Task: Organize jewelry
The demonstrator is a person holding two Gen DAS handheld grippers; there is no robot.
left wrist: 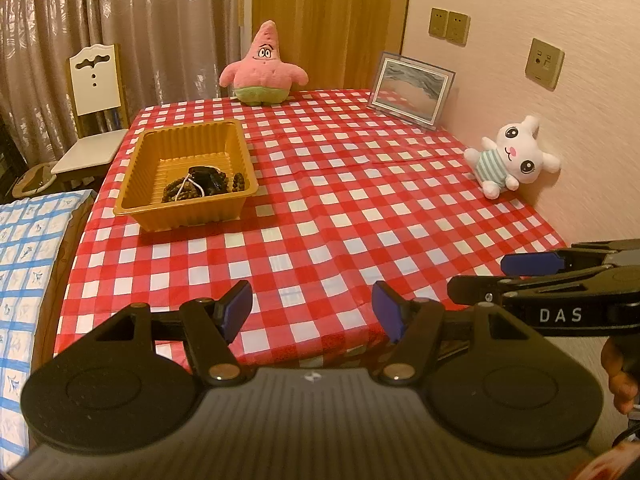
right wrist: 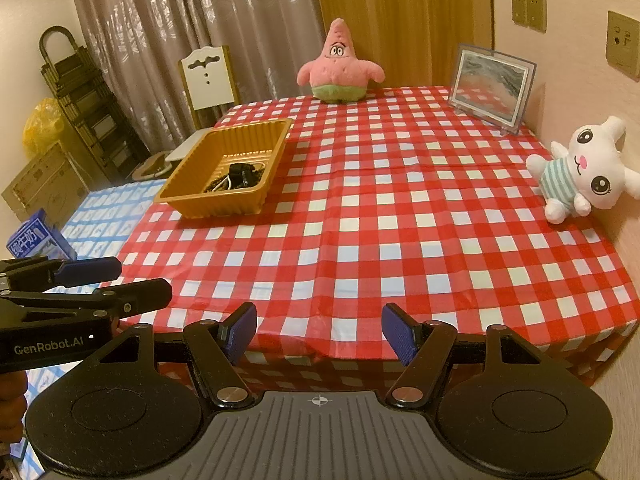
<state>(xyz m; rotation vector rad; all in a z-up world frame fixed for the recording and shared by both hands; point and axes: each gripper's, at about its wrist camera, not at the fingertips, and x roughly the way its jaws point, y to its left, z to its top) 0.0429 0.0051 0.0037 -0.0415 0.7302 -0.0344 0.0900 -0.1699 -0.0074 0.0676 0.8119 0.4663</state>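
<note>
Tabletop (left wrist: 360, 200) under a red-and-white checked cloth, filling most of both views, pushed against a pale wall on the right. Grey curtain (left wrist: 160, 20) and wooden door (left wrist: 328, 20) behind the far edge. At far left, beside the tabletop, a white-backed chair (left wrist: 94, 84); nearer, a blue-patterned cloth (left wrist: 24, 280) over a lower surface. On the left half of the tabletop, a gold ribbed plastic tray (left wrist: 132, 196), rectangular, with sloping walls. Against the far edge, a pink star plush (left wrist: 264, 68) sitting upright; to its right a framed picture (left wrist: 412, 88) leaning by the wall; nearer along the wall, a white bunny plush (left wrist: 512, 156) in a striped top, tilted. Left tongs (left wrist: 312, 308) over the near edge of the tabletop, blue pads spread apart, nothing between them. Right tongs (right wrist: 318, 328) just beside, likewise spread and empty, seen from the side at the right edge of the left view. Part of a hand (left wrist: 620, 376) visible under the right tool. Jewelry (left wrist: 200, 184) heaped in the near part of the tray's floor: dark brown beaded strands, bunched and coiled, with a glossy black lump on top and a thin white cord looping across the beads. Individual pieces too small and dim to separate. Both tongs well apart from the tray.
</note>
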